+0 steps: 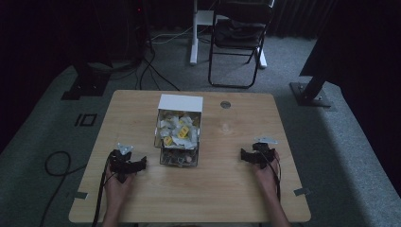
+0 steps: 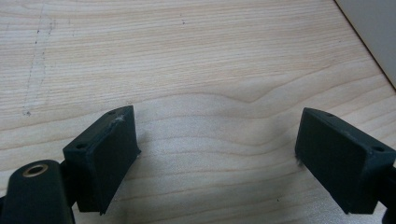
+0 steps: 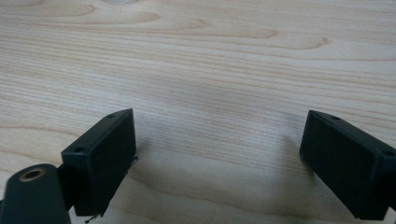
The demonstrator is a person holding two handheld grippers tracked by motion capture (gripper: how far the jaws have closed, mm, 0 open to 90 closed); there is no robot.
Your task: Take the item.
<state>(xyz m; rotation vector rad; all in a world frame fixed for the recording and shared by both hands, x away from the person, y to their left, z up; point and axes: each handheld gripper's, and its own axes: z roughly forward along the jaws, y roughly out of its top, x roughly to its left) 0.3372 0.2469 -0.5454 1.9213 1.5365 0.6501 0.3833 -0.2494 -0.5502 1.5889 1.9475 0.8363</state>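
**Both claws open beside the basket**

The left claw [image 1: 142, 164] and the right claw [image 1: 242, 155] rest open on the bench [image 1: 227, 189], holding nothing. The wire basket [image 1: 178, 132] of packets stands between them, slightly farther.

Box [image 1: 178, 124] contents too small
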